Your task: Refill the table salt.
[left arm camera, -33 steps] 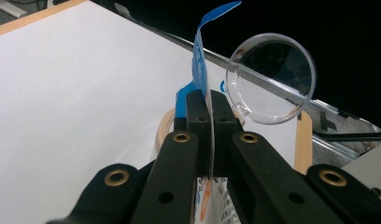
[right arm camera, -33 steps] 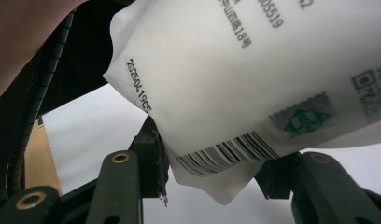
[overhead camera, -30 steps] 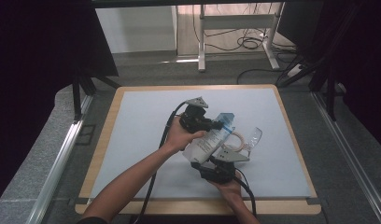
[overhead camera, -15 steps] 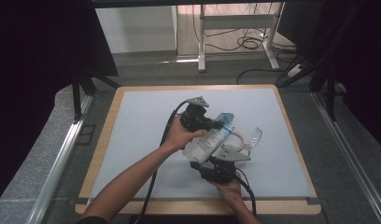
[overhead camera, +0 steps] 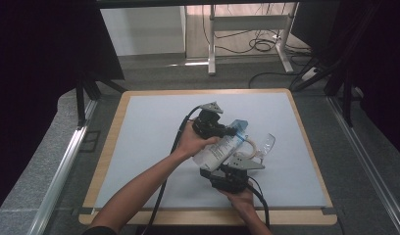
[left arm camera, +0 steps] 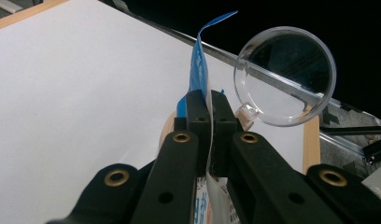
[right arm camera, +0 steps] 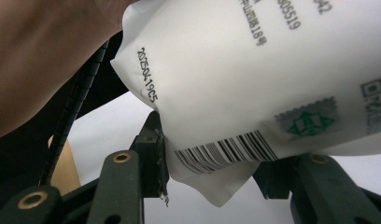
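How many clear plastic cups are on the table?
1. The clear plastic measuring cup with a handle lies on the pale mat, right of the white bag with a blue top. None seems hidden.

In the right gripper view the white pouch (right arm camera: 272, 79) runs off the top and right edges, its small print too blurred to read. Beside the pouch, the right jaw's pad is hidden behind the pouch's bottom corner.

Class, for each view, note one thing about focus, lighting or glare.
High view: evenly lit pale table mat, dark surroundings. Left gripper view: clear round plastic cup shows glare along its rim. Right gripper view: white printed pouch is close yet legible, and the hand beside it is soft.
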Demonstrator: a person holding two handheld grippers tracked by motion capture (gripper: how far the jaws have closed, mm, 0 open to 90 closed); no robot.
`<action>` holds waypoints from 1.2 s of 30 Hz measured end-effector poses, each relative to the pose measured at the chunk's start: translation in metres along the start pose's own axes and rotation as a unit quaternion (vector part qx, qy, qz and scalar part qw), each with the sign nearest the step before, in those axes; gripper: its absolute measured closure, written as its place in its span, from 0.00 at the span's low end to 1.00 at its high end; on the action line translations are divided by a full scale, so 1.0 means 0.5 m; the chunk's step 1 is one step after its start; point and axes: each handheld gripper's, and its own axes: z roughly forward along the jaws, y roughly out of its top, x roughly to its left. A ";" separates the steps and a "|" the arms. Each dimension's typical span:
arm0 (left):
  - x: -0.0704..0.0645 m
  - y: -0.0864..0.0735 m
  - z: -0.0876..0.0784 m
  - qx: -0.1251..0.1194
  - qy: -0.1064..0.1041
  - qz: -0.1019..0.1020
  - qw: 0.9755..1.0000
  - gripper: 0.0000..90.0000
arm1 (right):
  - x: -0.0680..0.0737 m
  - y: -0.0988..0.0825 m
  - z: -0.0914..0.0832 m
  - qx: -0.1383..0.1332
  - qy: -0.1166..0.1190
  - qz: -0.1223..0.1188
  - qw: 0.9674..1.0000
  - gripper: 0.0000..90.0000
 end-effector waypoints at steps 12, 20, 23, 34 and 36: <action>0.004 0.005 -0.001 0.010 -0.010 0.010 1.000 1.00 | 0.003 0.002 -0.003 0.000 0.002 -0.005 1.000 0.59; 0.006 0.005 -0.001 0.012 -0.007 0.008 1.000 1.00 | 0.002 0.004 -0.003 -0.001 0.005 0.001 1.000 0.60; 0.007 0.006 0.000 0.018 -0.005 0.008 1.000 1.00 | 0.002 0.004 -0.003 -0.001 0.007 0.004 1.000 0.60; 0.011 0.021 0.003 0.044 -0.011 0.002 0.999 1.00 | 0.011 0.012 -0.003 -0.005 0.007 0.011 1.000 0.60; 0.011 0.024 0.004 0.052 -0.008 0.005 0.999 1.00 | 0.011 0.012 -0.003 -0.005 0.009 0.011 1.000 0.60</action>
